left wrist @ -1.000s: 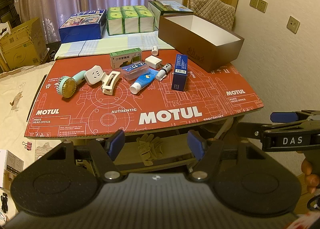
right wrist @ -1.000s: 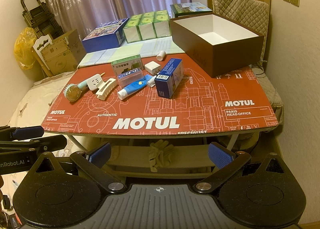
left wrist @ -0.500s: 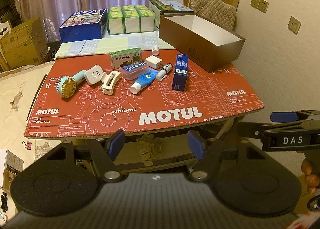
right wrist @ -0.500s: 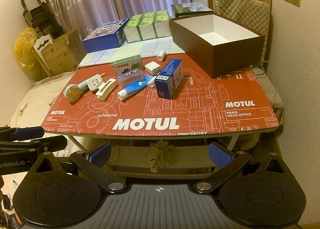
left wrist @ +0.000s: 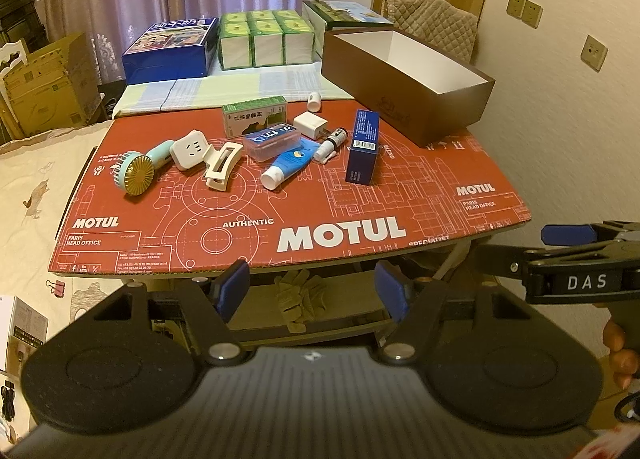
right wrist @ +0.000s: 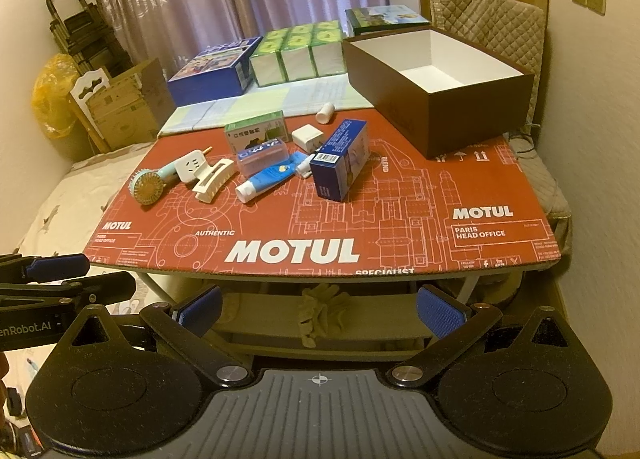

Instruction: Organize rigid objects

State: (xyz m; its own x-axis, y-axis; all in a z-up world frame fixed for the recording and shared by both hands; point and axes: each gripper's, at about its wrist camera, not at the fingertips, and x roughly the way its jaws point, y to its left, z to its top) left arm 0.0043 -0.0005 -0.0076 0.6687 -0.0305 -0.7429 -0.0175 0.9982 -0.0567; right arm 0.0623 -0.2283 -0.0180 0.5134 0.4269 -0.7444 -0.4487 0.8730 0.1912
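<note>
Both claws wide, empty: left gripper (left wrist: 312, 291), right gripper (right wrist: 318, 313), below near mat (right wrist: 400, 215) edge. Clutter mid-mat: fan (left wrist: 138, 173), clip (left wrist: 222, 165), tube (left wrist: 290, 167), blue box (left wrist: 362, 147). Brown box (left wrist: 404, 95) far right, open.

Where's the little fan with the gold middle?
In both views the fan lies at the left end of the red mat, beside the white plug adapter.

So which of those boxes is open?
The big brown box at the far right: it has no lid and shows a white inside. The blue box and green box are closed.
</note>
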